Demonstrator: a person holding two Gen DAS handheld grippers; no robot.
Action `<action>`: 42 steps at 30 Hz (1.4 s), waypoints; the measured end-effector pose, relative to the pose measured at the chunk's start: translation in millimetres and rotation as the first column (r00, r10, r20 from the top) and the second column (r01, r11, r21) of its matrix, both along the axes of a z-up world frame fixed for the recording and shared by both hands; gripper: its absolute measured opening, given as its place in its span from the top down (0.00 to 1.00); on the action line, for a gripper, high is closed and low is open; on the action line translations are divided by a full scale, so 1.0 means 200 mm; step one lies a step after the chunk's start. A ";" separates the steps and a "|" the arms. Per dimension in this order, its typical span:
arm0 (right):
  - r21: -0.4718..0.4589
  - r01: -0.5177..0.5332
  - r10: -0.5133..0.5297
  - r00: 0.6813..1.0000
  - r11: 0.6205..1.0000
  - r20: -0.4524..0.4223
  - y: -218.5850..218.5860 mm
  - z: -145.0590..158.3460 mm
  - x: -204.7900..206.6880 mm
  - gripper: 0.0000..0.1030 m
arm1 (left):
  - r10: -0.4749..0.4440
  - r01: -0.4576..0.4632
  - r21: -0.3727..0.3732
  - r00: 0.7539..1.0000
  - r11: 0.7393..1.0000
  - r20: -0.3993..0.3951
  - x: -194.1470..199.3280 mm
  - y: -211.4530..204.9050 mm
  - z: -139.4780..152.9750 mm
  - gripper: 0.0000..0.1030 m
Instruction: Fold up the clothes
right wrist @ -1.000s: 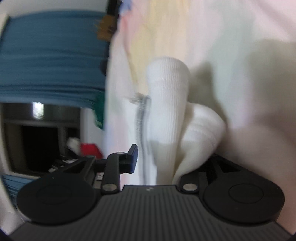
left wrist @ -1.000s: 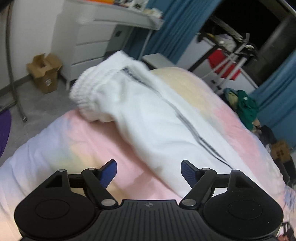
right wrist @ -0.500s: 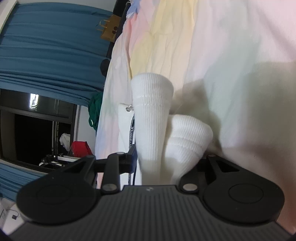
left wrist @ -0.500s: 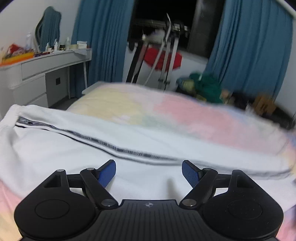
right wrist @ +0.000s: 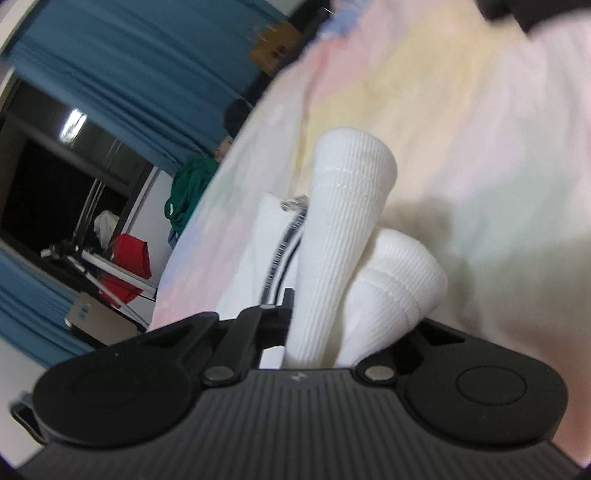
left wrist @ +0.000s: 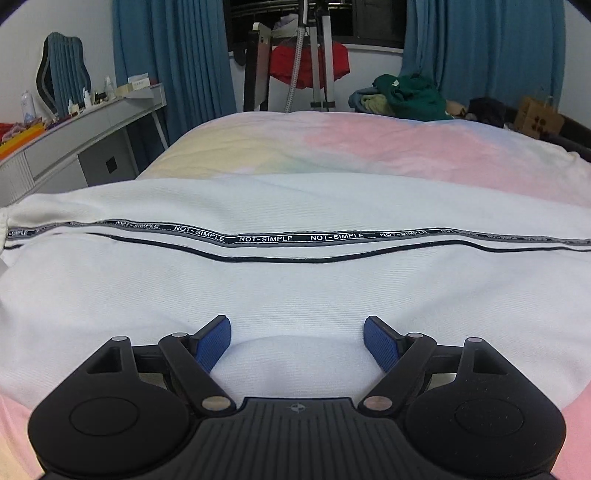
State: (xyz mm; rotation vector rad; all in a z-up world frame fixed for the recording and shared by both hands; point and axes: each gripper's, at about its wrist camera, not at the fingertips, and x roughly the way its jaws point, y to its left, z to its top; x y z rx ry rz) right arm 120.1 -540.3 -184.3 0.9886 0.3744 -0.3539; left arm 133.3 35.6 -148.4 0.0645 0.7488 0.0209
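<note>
Left tool [left wrist: 297, 341] wide over white trousers [left wrist: 295, 280]

Ahead of me: bed [left wrist: 388, 147] under a pastel pink-and-yellow cover. Blue curtains [left wrist: 173, 55] flank a dark window [left wrist: 376, 18]. Red cloth [left wrist: 308, 64] hangs on a metal stand. Green clothes heap [left wrist: 410, 98] beyond the bed. Cardboard box [left wrist: 537, 118] far right. Grey dresser [left wrist: 85, 140] at left, bottles and mirror [left wrist: 64, 79] on its tabletop.
</note>
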 end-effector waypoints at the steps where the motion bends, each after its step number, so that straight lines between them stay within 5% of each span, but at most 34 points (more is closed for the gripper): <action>1: -0.048 -0.006 0.007 1.000 0.999 0.007 0.03 0.05 0.00 0.89 | 0.000 0.000 -0.004 1.000 1.000 -0.001 0.00 0.00 0.00 0.21; 7: -0.362 -0.050 0.076 0.995 0.931 0.059 0.34 0.40 0.01 0.89 | -0.022 0.022 -0.001 1.000 1.000 0.007 0.01 0.01 0.02 0.21; 11: -0.595 -0.123 0.211 0.974 0.794 0.081 0.75 0.62 0.06 0.89 | -0.032 0.033 -0.019 0.999 0.999 0.031 -0.02 0.05 0.12 0.21; 15: -0.736 -0.230 0.398 0.916 0.637 0.058 1.22 0.70 0.08 0.89 | 0.021 -0.015 -0.054 0.994 0.998 0.107 -0.06 0.15 0.26 0.21; 19: -0.809 -0.367 0.567 0.822 0.460 -0.051 1.67 0.58 0.07 0.89 | 0.096 -0.076 -0.122 0.981 0.990 0.168 -0.12 0.27 0.37 0.21; 23: -0.746 -0.613 0.688 0.660 0.261 -0.302 1.99 0.23 0.07 0.89 | 0.140 -0.108 -0.164 0.971 0.981 0.196 -0.15 0.35 0.42 0.21; 25: -0.736 -0.655 0.665 0.628 0.171 -0.404 2.07 0.06 0.06 0.88 | 0.157 -0.119 -0.190 0.966 0.975 0.205 -0.17 0.37 0.44 0.21; 30: -0.754 -0.619 0.677 0.653 0.220 -0.340 2.02 0.14 0.06 0.88 | 0.176 -0.102 -0.268 0.947 0.958 0.267 -0.22 0.41 0.48 0.21; 33: -0.778 -0.595 0.696 0.647 0.204 -0.312 2.11 0.18 0.03 0.87 | 0.162 -0.071 -0.306 0.946 0.949 0.280 -0.25 0.41 0.48 0.21; 38: -0.718 -0.652 0.702 0.630 0.245 -0.333 2.14 0.11 0.11 0.82 | 0.104 -0.011 -0.334 0.959 0.942 0.263 -0.25 0.38 0.43 0.21; 41: -0.664 -0.718 0.752 0.553 0.211 -0.359 2.11 0.17 0.10 0.59 | 0.066 0.029 -0.364 0.967 0.931 0.246 -0.24 0.37 0.40 0.21; 42: -0.629 -0.752 0.778 0.511 0.198 -0.366 2.10 0.20 0.08 0.43 | 0.050 0.045 -0.379 0.970 0.924 0.240 -0.23 0.38 0.40 0.21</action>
